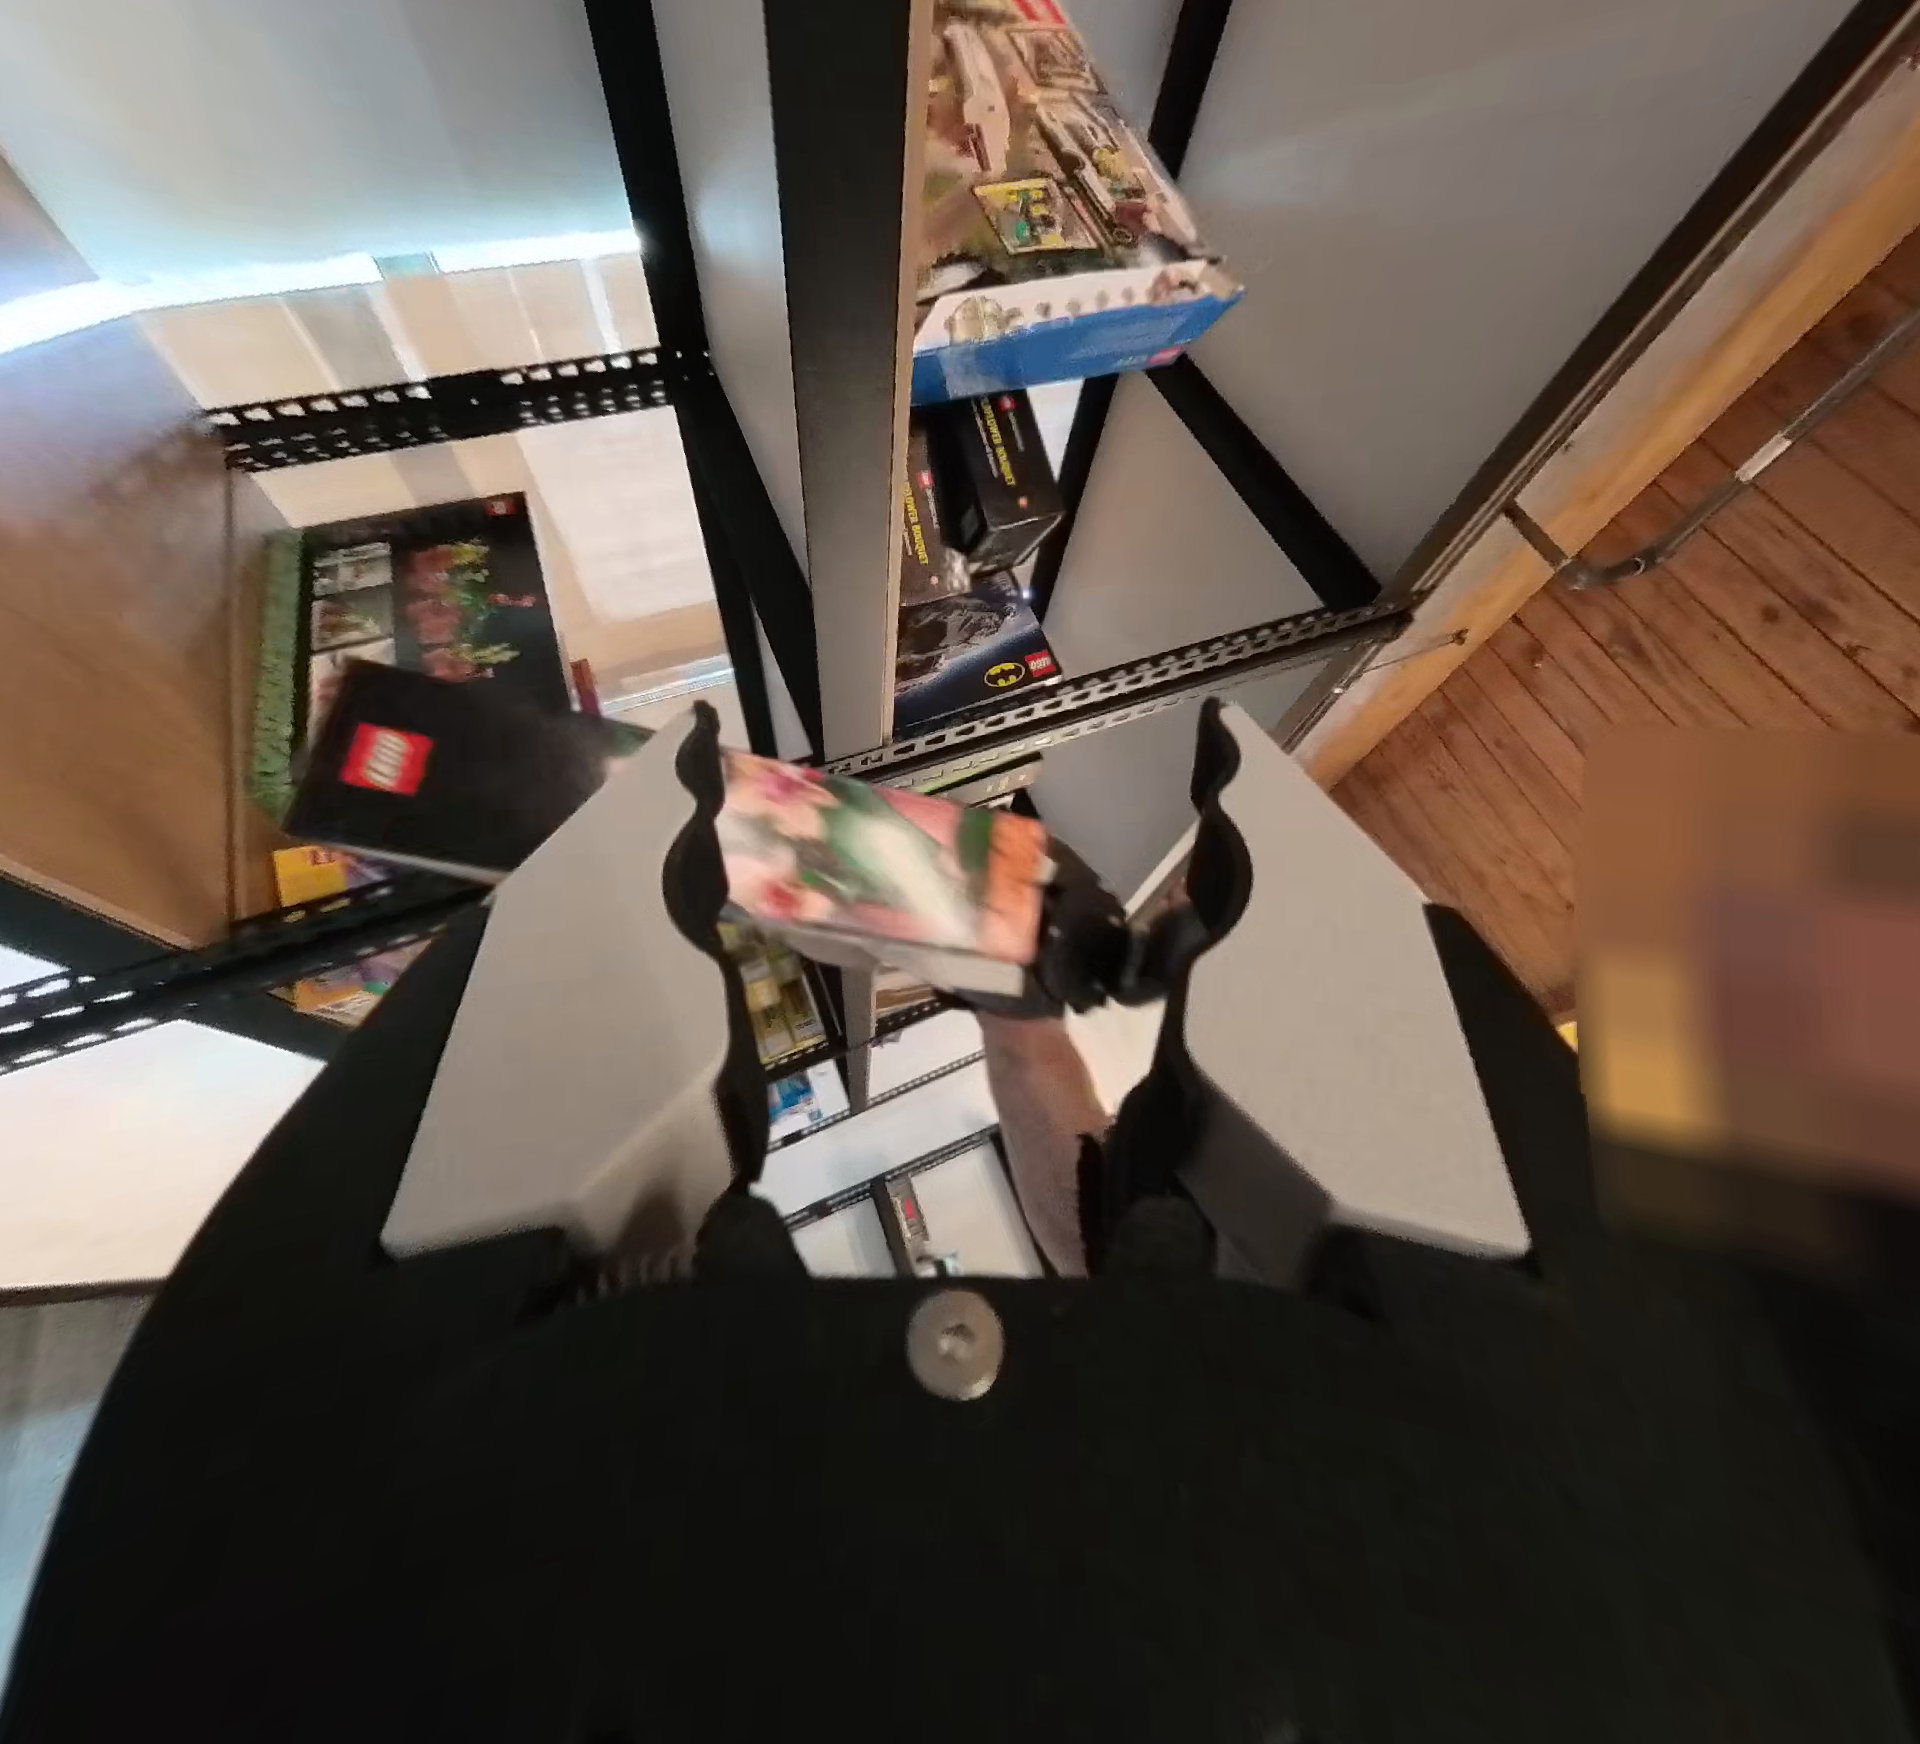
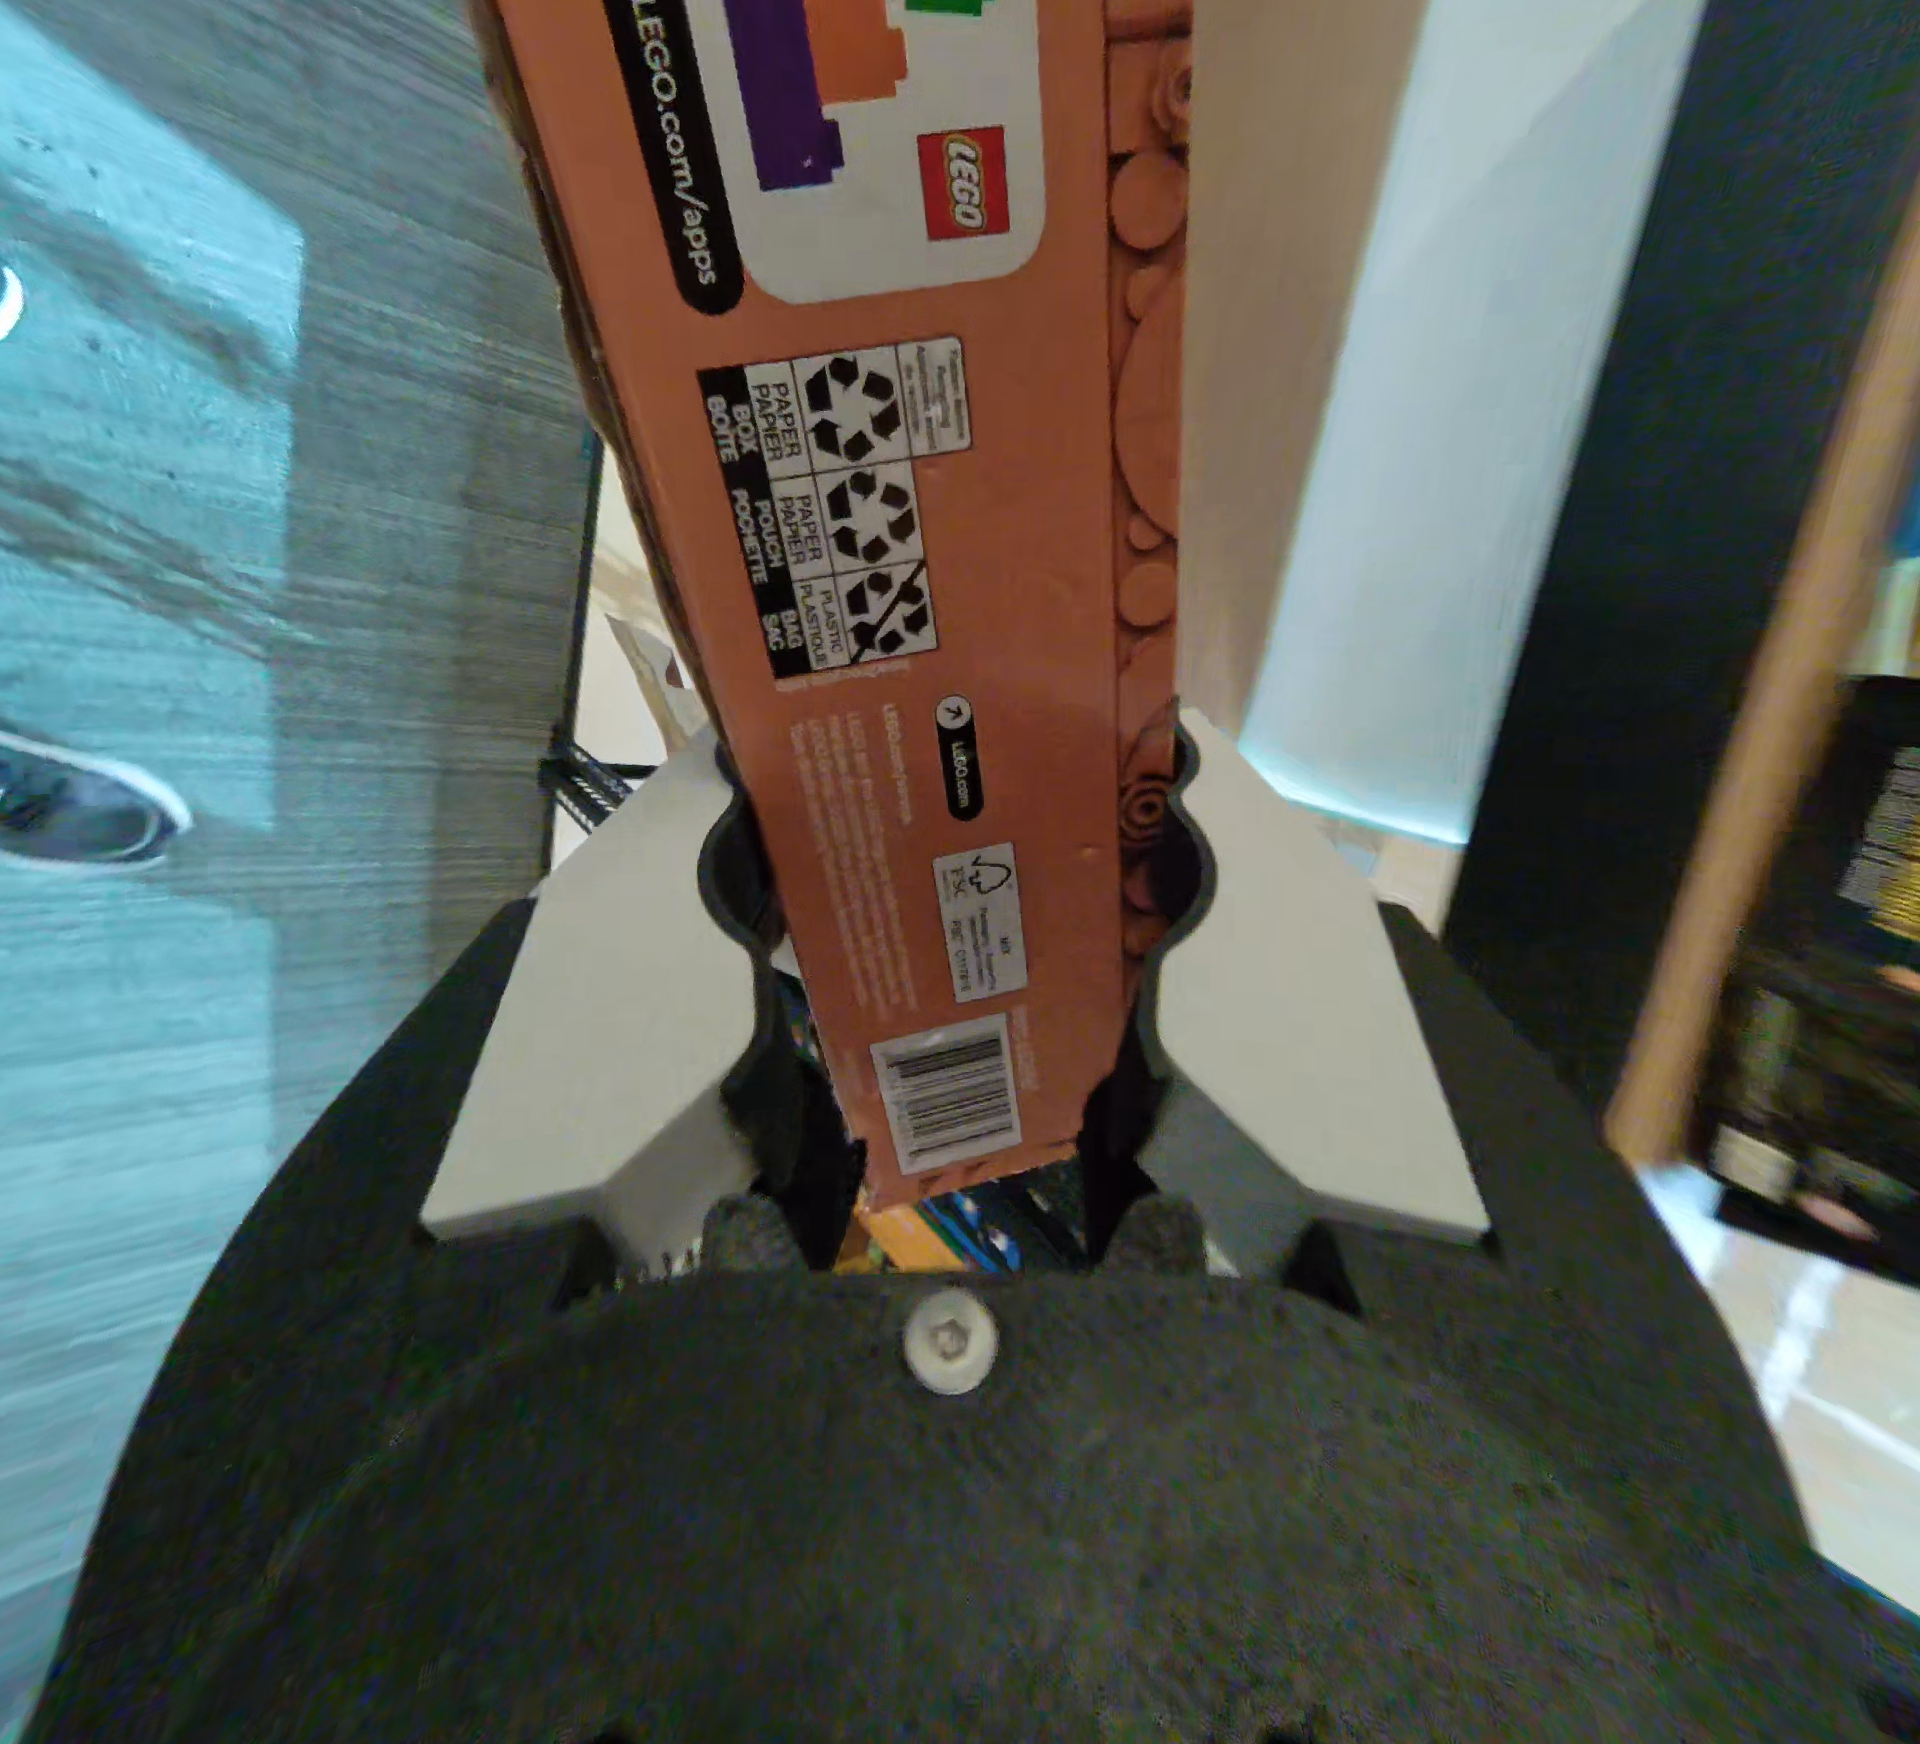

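Observation:
My right gripper (image 2: 956, 759) is shut on the narrow end of an orange-brown cardboard box (image 2: 935, 551), with both pads pressed on its sides. The box runs up and away from the fingers. In the left wrist view the same box (image 1: 883, 853) shows its pink and green flowered face, blurred, and the right gripper (image 1: 1086, 951) holds it at its orange end. My left gripper (image 1: 954, 759) is open and empty, and its fingers frame the box, which lies farther off. The box passes behind the left fingertip (image 1: 698, 759); I cannot tell if they touch.
A black metal shelf rack (image 1: 1143, 686) with grey panels stands ahead. It carries a blue box (image 1: 1070, 333) and dark boxes (image 1: 966, 655). A black box with a red logo (image 1: 416, 759) lies at the left. A wooden floor (image 1: 1662, 603) is at the right.

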### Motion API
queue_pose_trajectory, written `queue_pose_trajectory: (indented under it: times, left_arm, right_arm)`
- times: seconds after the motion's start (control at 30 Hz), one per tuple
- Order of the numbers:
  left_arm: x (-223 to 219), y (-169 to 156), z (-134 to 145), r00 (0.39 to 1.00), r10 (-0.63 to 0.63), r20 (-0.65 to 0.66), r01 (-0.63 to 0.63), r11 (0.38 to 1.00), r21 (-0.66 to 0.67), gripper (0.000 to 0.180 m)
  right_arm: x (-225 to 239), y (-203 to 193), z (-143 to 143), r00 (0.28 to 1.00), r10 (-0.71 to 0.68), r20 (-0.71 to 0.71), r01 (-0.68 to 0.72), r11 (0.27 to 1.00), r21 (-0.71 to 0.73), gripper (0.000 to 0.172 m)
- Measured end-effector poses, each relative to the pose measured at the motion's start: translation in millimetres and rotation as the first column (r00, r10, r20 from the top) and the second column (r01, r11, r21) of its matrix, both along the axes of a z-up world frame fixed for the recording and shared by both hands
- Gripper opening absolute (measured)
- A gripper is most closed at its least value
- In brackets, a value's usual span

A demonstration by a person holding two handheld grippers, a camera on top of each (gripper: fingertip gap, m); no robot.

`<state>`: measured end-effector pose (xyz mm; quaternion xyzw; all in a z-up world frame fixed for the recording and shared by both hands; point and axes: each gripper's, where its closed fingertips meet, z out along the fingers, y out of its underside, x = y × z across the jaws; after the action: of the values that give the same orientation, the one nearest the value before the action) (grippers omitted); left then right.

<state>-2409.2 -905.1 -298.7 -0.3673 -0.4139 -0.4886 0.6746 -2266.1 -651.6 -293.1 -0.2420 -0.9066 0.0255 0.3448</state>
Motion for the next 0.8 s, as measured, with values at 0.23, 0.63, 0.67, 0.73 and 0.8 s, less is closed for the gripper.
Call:
queue_pose_trajectory:
  times: [0.23, 0.63, 0.67, 0.73, 0.8]
  left_arm:
    - [-18.6, -40.4, -8.8, 0.999, 0.045, 0.02, -0.045, 0.999, -0.009, 0.086]
    - [-4.1, -39.4, -15.7, 0.995, 0.093, 0.046, -0.089, 0.993, -0.081, 0.084]
    - [-3.5, -36.2, -16.8, 0.995, 0.091, 0.051, -0.086, 0.992, -0.087, 0.084]
    - [-1.1, -28.7, -17.7, 0.996, 0.072, 0.05, -0.066, 0.993, -0.101, 0.085]
    - [-1.7, -22.8, -16.8, 0.997, 0.065, 0.049, -0.06, 0.993, -0.105, 0.085]
  right_arm:
    - [-89.4, 70.0, -115.5, 0.982, -0.182, 0.05, 0.181, 0.983, 0.034, 0.074]
    - [-205.9, 204.6, -224.7, 0.925, -0.378, -0.023, 0.378, 0.92, 0.106, 0.075]
    - [-211.9, 208.9, -226.0, 0.927, -0.374, -0.036, 0.376, 0.92, 0.108, 0.075]
    - [-219.1, 211.7, -229.5, 0.929, -0.365, -0.055, 0.369, 0.923, 0.109, 0.077]
    - [-221.4, 206.4, -234.6, 0.934, -0.351, -0.071, 0.356, 0.931, 0.081, 0.078]
